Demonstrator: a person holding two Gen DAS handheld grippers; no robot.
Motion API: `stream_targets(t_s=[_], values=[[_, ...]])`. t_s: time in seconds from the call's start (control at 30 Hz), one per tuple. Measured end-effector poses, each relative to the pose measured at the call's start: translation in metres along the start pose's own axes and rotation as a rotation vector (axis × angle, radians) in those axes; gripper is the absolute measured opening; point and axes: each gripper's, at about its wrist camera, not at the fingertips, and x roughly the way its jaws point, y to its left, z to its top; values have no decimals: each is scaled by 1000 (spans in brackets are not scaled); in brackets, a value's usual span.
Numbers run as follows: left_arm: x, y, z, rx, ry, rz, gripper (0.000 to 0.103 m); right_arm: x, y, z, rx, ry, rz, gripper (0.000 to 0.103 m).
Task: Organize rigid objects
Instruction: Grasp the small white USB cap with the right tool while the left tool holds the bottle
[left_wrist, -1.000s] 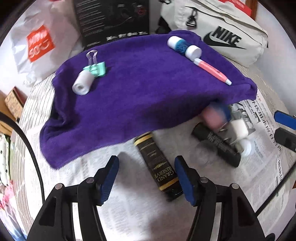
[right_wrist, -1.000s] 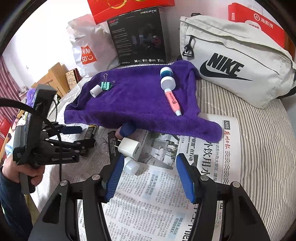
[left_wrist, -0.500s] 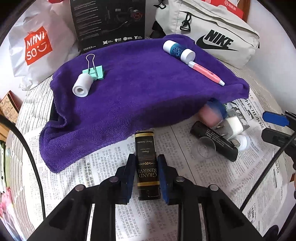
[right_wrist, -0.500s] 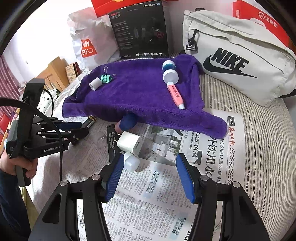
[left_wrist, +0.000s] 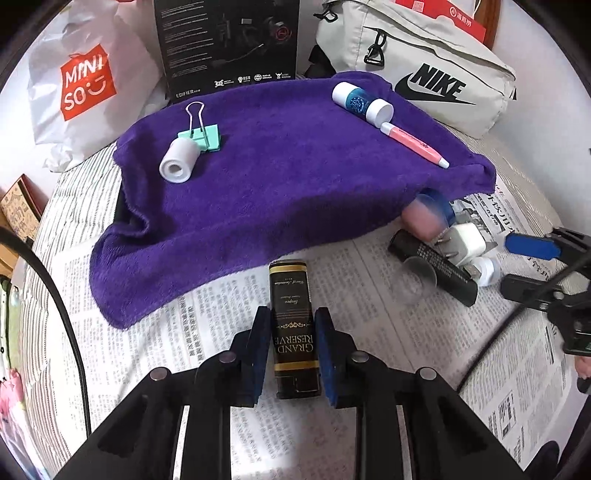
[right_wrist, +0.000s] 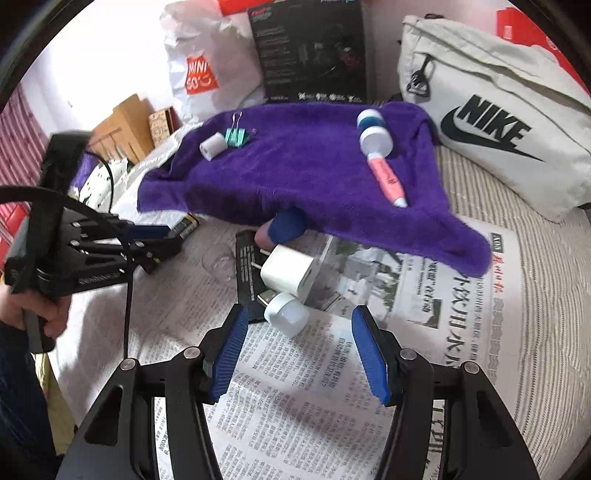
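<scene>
Reads "GRAND RESERVE" in gold on the black box (left_wrist: 293, 325), lying on the newspaper (left_wrist: 221, 314) just in front of the purple towel (left_wrist: 295, 177) and clamped between the blue pads of the left gripper (left_wrist: 291, 347), pads pressed to both long sides. Reads "MINISO" on the white bag (left_wrist: 85, 85), "NIKE" on the grey pouch (left_wrist: 436, 85), "EDIFIER" low on the black carton (left_wrist: 229, 40); smaller carton print too fine to read. Printed Chinese headlines across the newspaper, legible only as large characters in the right wrist view. On the towel: white roll (left_wrist: 177, 162) touching a mint binder clip (left_wrist: 203, 138), blue-and-white bottle (left_wrist: 360, 101) just beside a pink pen (left_wrist: 413, 144). Right gripper (right_wrist: 295, 350) angled down over the newspaper, jaws apart and gripping nothing, a white cap (right_wrist: 286, 314) lying near the fingertips beside a white charger plug (right_wrist: 288, 269). Half tucked under the towel edge, a blue-and-pink item (right_wrist: 284, 229), blurred and not identifiable. Under the plug, a black stick (left_wrist: 432, 269) with unreadable print. Faint clear round thing nearby, hard to make out. Bare hand (right_wrist: 33, 306) wrapped round the left gripper's handle, sleeve cut off at the frame edge.
</scene>
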Motion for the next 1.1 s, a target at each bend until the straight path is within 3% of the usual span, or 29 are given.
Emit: stream_targets(t_s=[0.23, 0.37, 0.53, 0.7, 0.87, 1.1], values=[[-1, 6, -3, -24, -20, -32, 24, 20, 5, 3, -28, 32, 28, 45], [-1, 6, -4, -25, -28, -39, 24, 23, 7, 5, -30, 42, 77, 29], [-2, 8, -5, -31, -35, -50, 24, 16, -4, -1, -12, 40, 27, 29], [-2, 7, -6, -28, -38, -39, 24, 7, -24, -8, 12, 43, -127, 29], [-2, 2, -6, -14, -35, -13, 24, 11, -19, -14, -20, 25, -186, 29], [-3, 4, -6, -19, -29, -4, 23, 8, -26, -16, 3, 13, -155, 29]])
